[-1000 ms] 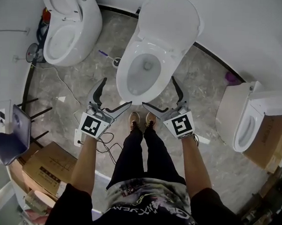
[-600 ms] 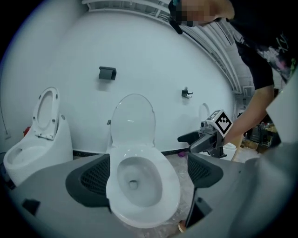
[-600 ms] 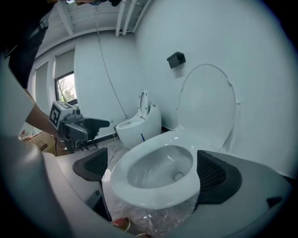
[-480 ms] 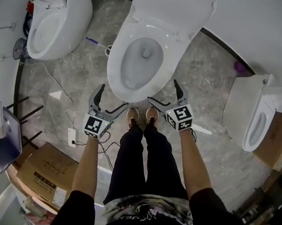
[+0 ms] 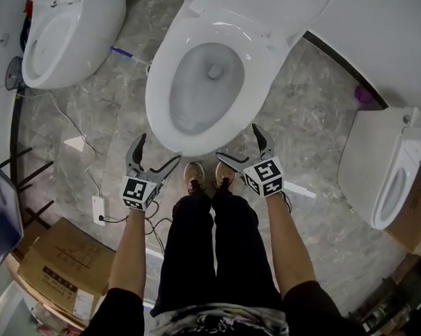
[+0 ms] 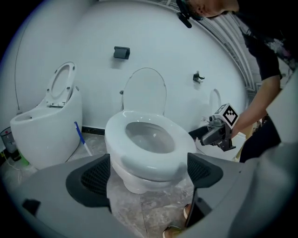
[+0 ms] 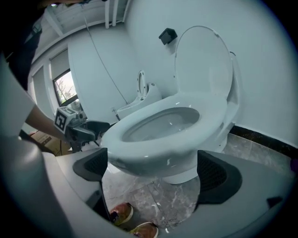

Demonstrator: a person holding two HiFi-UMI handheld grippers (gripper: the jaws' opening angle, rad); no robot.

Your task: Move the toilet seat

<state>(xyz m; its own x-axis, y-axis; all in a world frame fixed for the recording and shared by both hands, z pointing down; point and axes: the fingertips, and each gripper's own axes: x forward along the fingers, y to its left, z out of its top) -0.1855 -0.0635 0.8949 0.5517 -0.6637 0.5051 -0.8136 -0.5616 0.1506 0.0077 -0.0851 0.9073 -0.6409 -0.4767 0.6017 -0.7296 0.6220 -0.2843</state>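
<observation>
Both tools nearer — one seat, three toilets.

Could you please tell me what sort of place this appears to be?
Probably a showroom or test room, not a home bathroom: the middle toilet, left toilet and right toilet share one open floor, with a cardboard box nearby.

No readable text; label on cardboard box (bottom left) too blurred.
</observation>
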